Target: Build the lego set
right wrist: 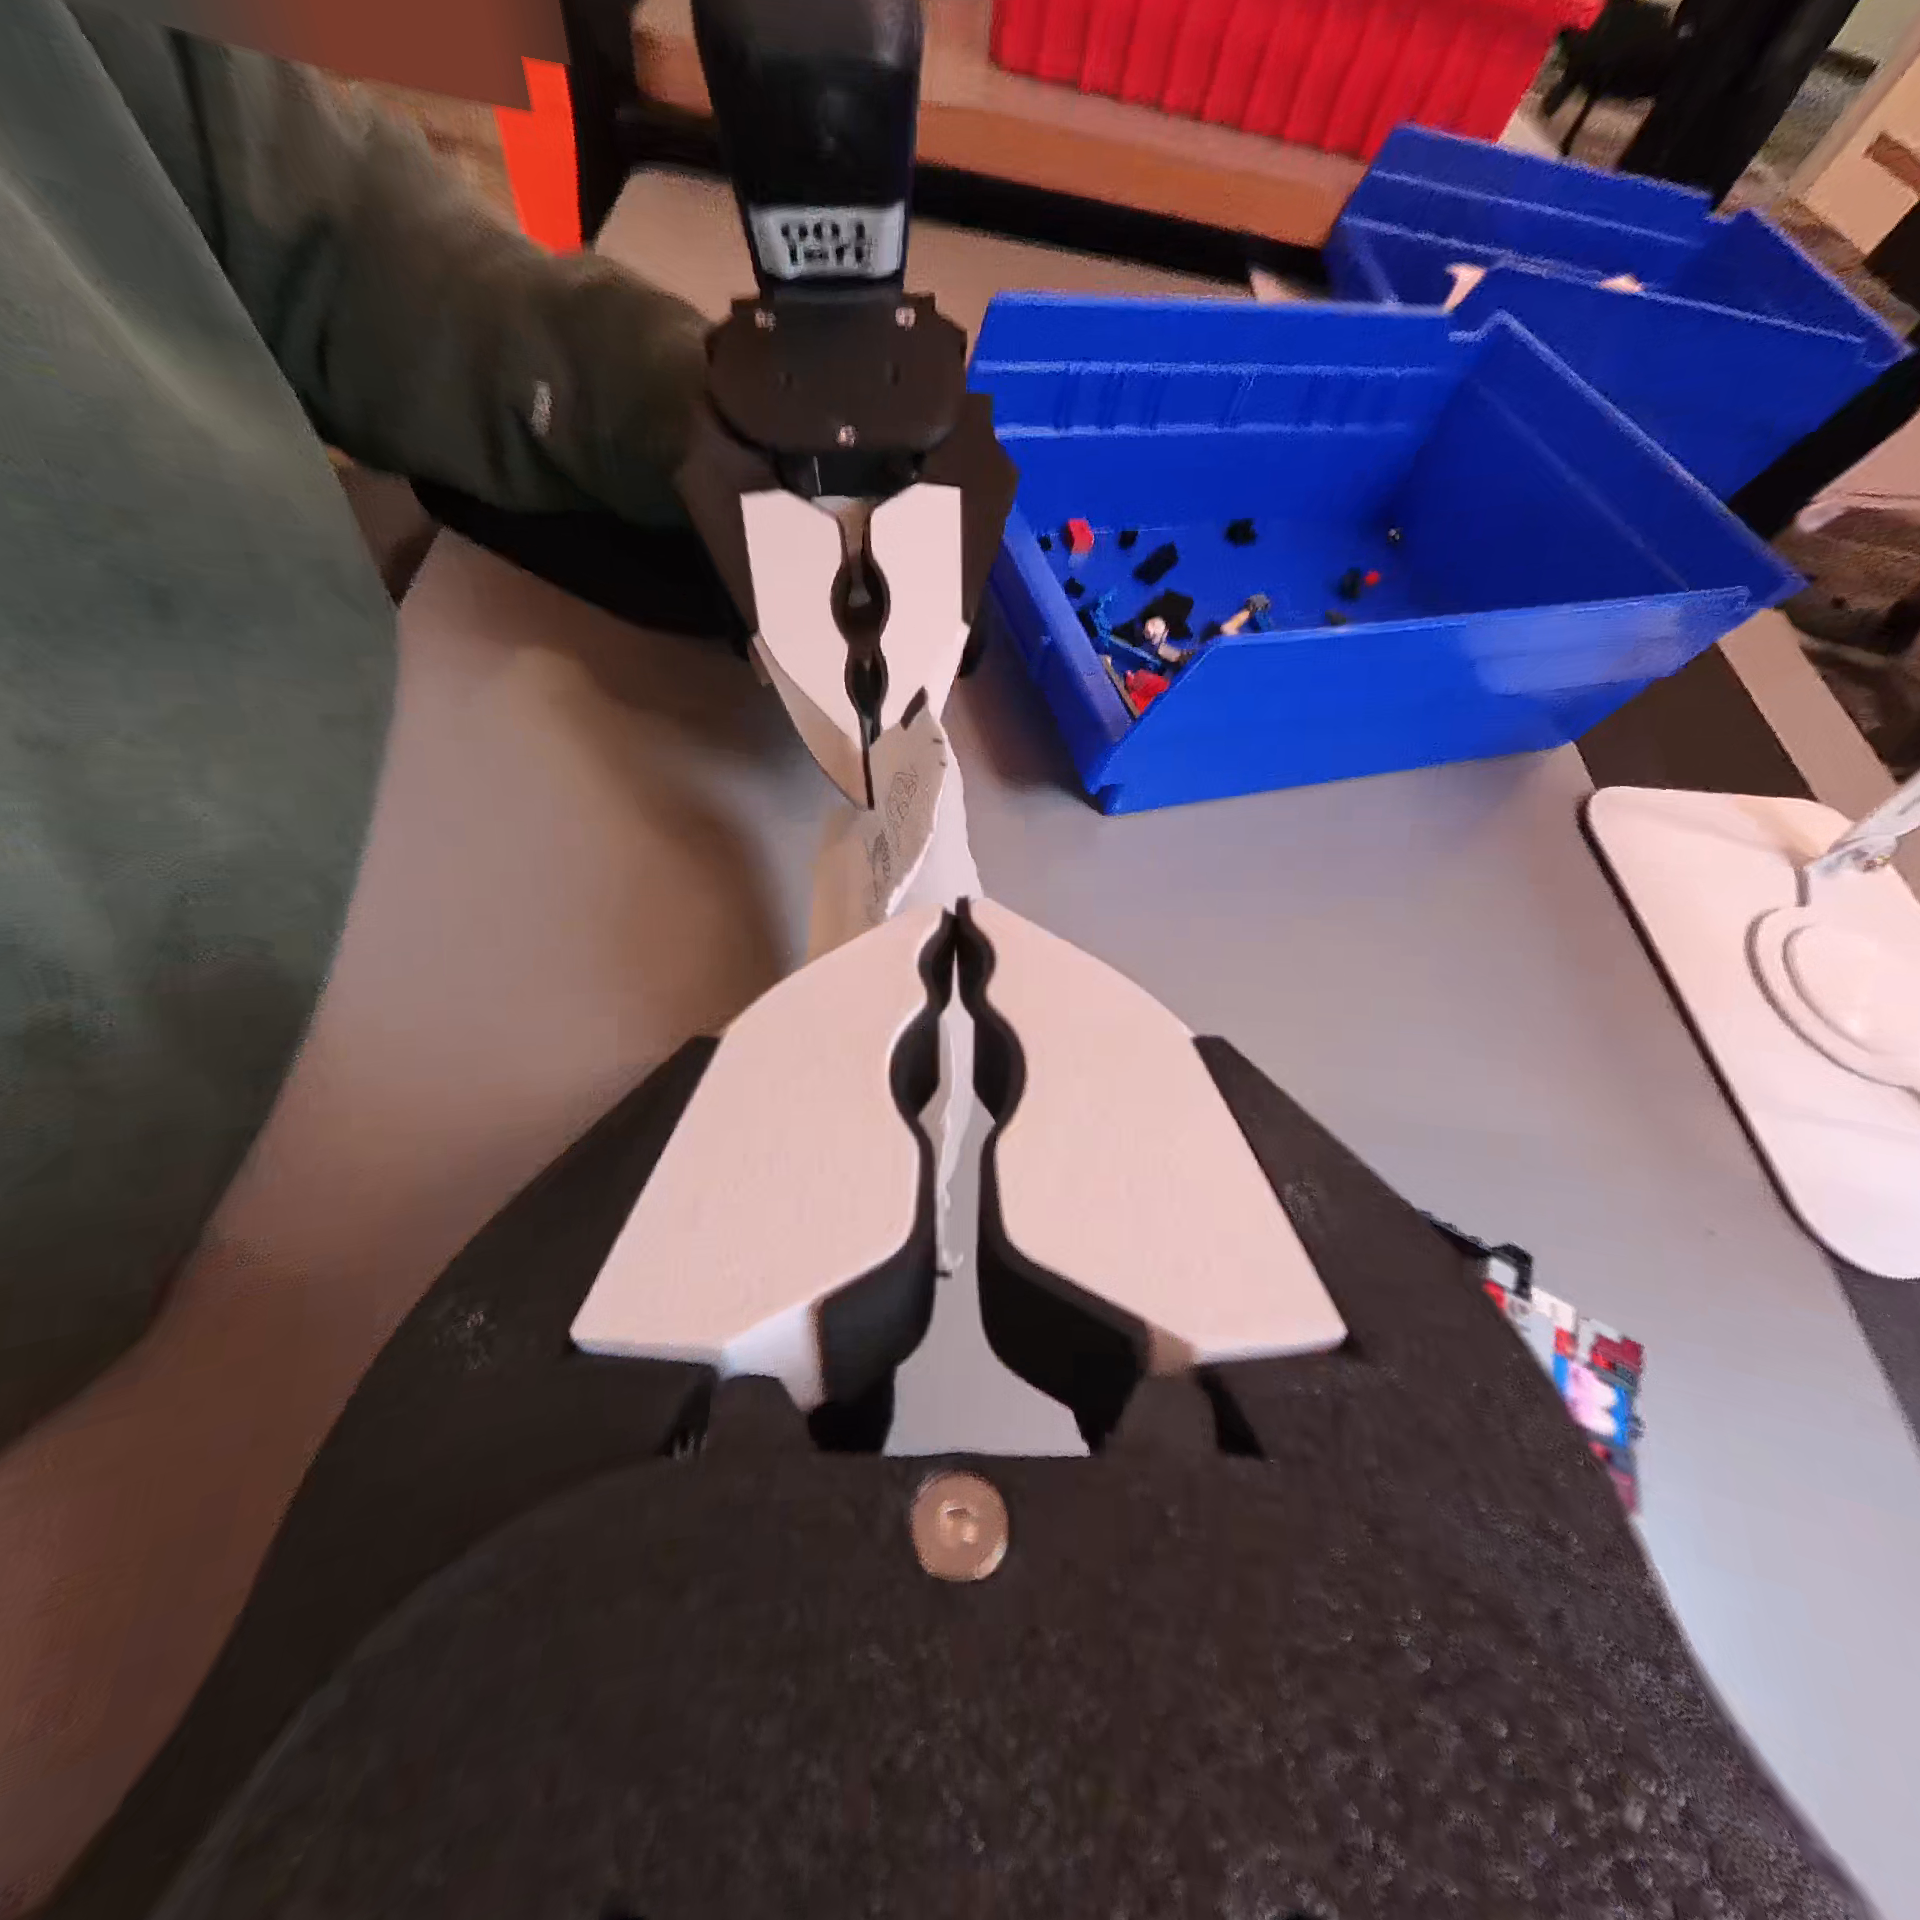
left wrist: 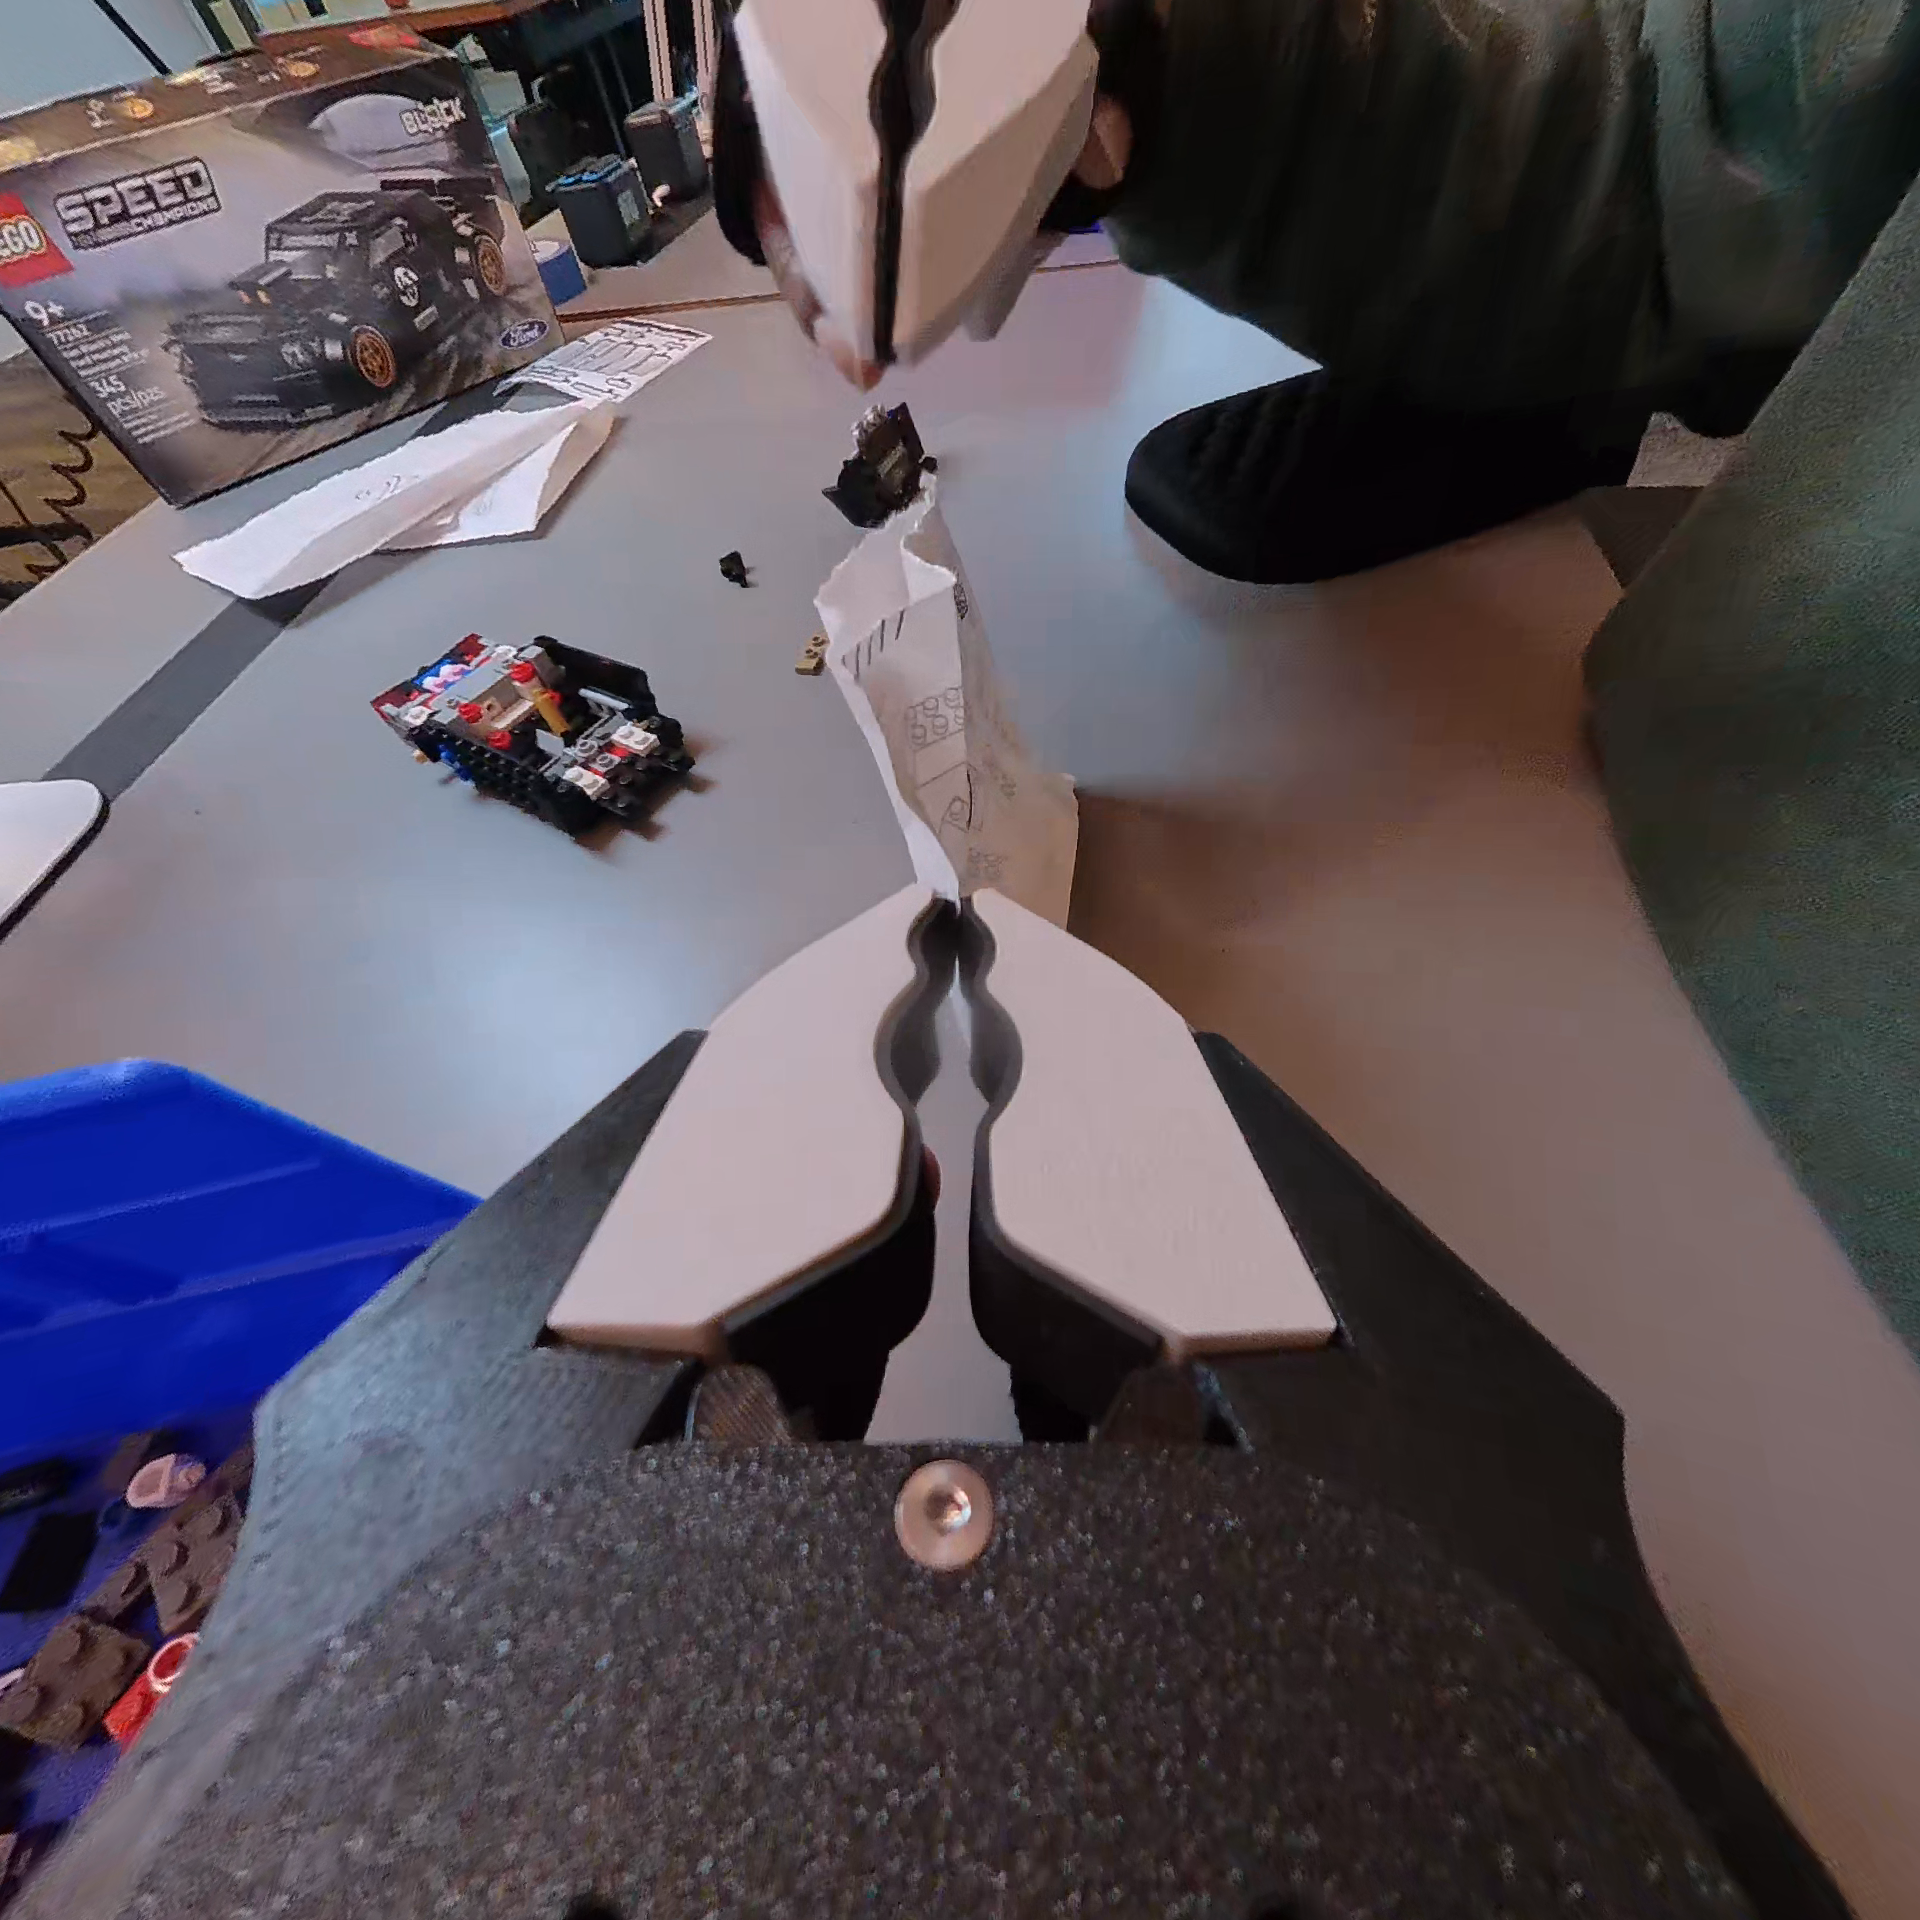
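Grey table (left wrist: 312, 935), white lamp base (right wrist: 1766, 1018) near its edge, red curtain (right wrist: 1247, 52) beyond

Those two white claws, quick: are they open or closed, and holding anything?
Left gripper: closed, pinching one end of a torn white paper bag.
Right gripper: jaws together; it seems to pinch the bag's other end, but the contact is partly hidden.

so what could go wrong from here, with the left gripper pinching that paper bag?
1. The paper bag is gripped only at its edge by the left gripper, open end tipped toward the table; pieces still inside could scatter across the table.
2. The small black assembly lies at the bag mouth, under the right gripper; a swing could knock it.
3. The bag looks torn; pulling may rip it.
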### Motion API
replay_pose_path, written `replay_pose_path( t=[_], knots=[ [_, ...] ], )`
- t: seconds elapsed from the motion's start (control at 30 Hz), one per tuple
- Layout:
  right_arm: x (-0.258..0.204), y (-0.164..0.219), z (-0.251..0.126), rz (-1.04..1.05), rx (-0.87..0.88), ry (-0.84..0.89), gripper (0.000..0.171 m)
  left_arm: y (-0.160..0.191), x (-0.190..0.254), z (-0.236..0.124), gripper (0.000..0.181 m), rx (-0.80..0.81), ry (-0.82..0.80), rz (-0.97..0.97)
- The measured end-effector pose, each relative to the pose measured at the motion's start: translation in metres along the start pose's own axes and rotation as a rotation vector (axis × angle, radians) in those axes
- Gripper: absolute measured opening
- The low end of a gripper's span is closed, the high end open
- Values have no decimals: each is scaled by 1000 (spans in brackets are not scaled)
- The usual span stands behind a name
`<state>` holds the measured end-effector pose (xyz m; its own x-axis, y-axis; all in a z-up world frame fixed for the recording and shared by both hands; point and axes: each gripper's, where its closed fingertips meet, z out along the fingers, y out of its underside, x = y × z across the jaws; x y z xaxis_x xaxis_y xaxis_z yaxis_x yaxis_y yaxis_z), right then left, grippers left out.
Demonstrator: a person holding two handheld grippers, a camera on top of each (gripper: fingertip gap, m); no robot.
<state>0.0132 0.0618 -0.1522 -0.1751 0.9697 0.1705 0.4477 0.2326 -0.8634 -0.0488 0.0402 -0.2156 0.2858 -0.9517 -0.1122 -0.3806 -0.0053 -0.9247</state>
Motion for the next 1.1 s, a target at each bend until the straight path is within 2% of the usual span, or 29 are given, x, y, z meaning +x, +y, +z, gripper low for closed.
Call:
replay_pose_path(
  t=[0.17,0.43,0.6,0.73,0.87,1.03,1.1],
  knots=[
    [-3,18,26,-72,-229,-50,0,-5,3,-1,1,12,-8,36],
    [-24,53,44,-275,-620,-254,0,-17,4,0,1,35,-60,97],
    [-32,41,60,-307,-477,-258,0,-20,6,1,1,34,-91,153],
    [-39,44,65,-206,-436,-265,29,-22,13,3,1,39,-67,165],
    [-60,49,64,-117,-426,-380,45,-23,17,7,1,24,-70,177],
    [-78,43,54,102,-316,-532,50,-27,25,10,2,43,-42,190],
    [-77,44,53,153,-280,-526,46,-26,25,11,2,41,-47,193]
  ],
)
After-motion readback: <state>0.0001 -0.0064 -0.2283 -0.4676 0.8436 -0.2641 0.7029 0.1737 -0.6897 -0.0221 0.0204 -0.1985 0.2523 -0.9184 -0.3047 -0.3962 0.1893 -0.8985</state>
